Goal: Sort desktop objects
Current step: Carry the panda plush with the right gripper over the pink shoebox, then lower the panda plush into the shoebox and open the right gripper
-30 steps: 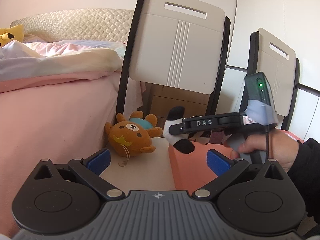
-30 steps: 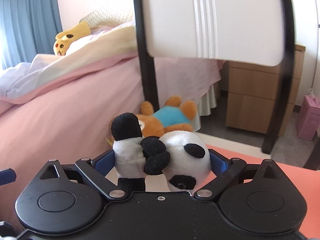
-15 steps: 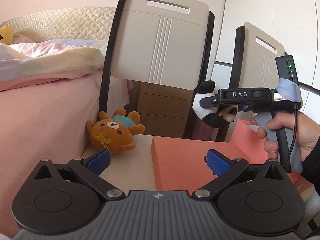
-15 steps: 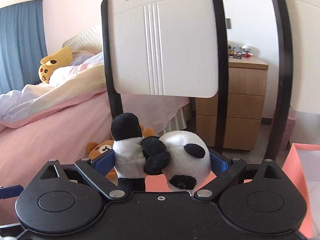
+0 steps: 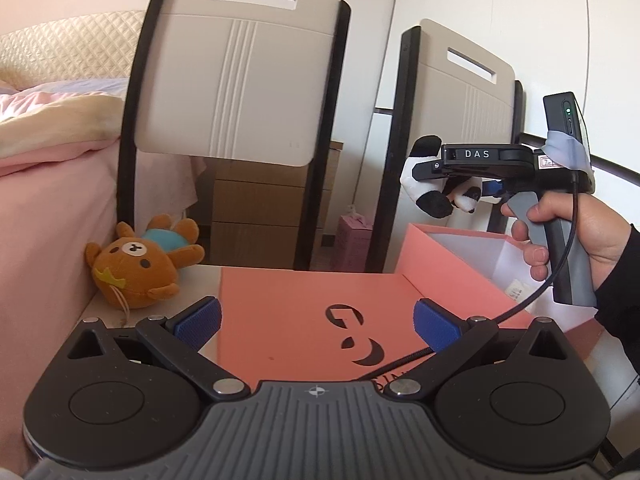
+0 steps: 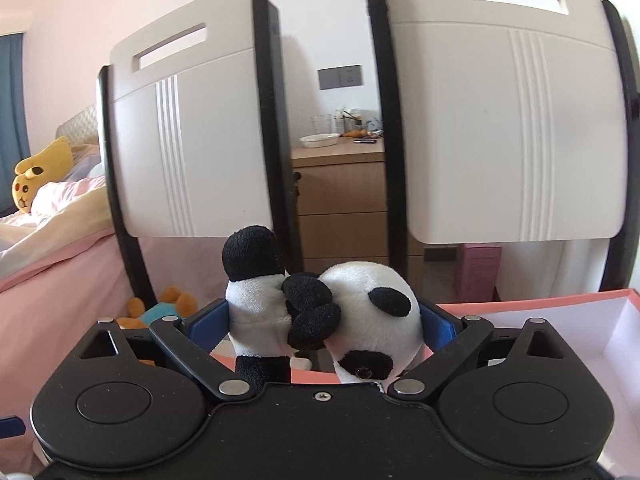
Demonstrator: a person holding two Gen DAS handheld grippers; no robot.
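Observation:
A black and white panda plush [image 6: 320,312] is squeezed between the blue pads of my right gripper [image 6: 320,324], which is shut on it. In the left wrist view that panda [image 5: 436,192] hangs above the open pink box [image 5: 452,264] at the right, with the right gripper [image 5: 448,184] held by a hand. My left gripper [image 5: 316,320] is open and holds nothing, hovering over the pink box lid [image 5: 304,312]. A brown bear plush [image 5: 140,264] in a teal shirt lies on the white table at the left; it also shows as the bear [image 6: 160,308] low left.
Two white chair backs [image 5: 236,92] with black frames stand behind the table. A pink bed [image 5: 48,200] borders the left side. A wooden drawer unit [image 6: 340,200] stands beyond the chairs. A yellow plush [image 6: 36,180] lies on the bed.
My right gripper has lifted the panda off the table beside the bear and carried it to the right, over the open pink box. The left gripper has swung right, over the lid.

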